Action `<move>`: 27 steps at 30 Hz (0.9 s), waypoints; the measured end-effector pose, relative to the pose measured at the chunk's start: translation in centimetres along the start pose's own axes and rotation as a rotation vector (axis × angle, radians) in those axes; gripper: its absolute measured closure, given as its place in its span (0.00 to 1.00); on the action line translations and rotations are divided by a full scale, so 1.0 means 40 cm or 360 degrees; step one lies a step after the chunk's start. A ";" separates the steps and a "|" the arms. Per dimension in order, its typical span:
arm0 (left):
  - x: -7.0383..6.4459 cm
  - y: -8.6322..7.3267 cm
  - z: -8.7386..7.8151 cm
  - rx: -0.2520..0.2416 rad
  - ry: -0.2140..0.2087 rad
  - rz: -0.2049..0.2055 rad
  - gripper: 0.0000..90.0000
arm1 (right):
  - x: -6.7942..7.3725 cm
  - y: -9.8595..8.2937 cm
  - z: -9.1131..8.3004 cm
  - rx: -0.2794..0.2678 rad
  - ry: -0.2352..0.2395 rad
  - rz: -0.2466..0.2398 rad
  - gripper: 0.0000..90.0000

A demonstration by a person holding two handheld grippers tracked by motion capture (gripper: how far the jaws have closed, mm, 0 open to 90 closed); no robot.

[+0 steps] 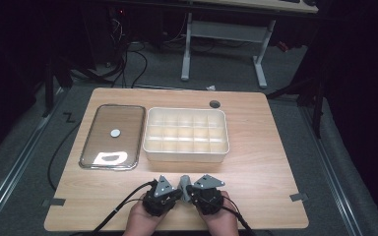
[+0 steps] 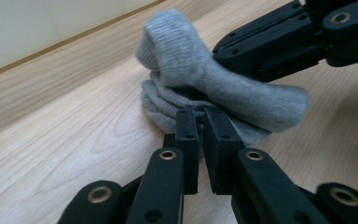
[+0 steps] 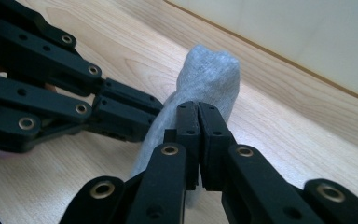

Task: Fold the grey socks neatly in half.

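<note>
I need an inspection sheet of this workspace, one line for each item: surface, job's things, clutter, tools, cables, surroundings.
Surface: wooden table, with a round grey grommet near the far edge.
Job's things: grey sock, folded, at the near edge; white divided box, compartments look empty; clear lid flat to its left.
Clutter: tape pieces at the near corners.
Tools: left tool and right tool both shut on the sock.
Cables: black cable trails from the left tool; more on the floor.
Surroundings: dark room, white desk frame behind.
</note>
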State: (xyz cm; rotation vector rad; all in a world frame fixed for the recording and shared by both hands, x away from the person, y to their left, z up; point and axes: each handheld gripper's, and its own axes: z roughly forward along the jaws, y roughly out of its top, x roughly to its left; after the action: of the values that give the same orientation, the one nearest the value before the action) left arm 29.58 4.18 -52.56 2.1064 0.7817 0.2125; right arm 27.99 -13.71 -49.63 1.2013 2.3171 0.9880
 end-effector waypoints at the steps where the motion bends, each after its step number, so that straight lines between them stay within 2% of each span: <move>1: -0.003 0.002 0.003 0.0000 -0.0002 0.0008 0.95 | 0.000 0.000 -0.001 0.0000 -0.0003 -0.0002 0.99; 9: -0.016 0.010 0.018 0.0006 -0.0024 0.0044 0.98 | -0.001 -0.004 -0.009 0.0001 -0.0021 -0.0013 0.99; 14: -0.021 0.013 0.025 0.0016 -0.0048 0.0054 0.98 | -0.009 -0.007 -0.004 0.0035 -0.0029 -0.0002 1.00; 17: -0.017 0.013 0.028 0.0042 -0.0055 0.0059 0.98 | -0.008 -0.013 0.007 0.0052 -0.0030 -0.0025 1.00; 23: -0.016 0.004 0.020 0.0050 -0.0043 0.0081 0.94 | -0.007 -0.020 0.021 0.0058 -0.0036 -0.0019 1.00; 27: -0.006 -0.014 -0.001 0.0030 -0.0034 0.0078 0.89 | -0.004 -0.034 0.022 0.0015 -0.0035 -0.0053 1.00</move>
State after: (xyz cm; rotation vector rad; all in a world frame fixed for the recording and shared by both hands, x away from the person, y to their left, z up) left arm 29.12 4.32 -52.91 2.1439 0.7228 0.2094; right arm 27.81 -14.01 -51.20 1.1672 2.3197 0.9490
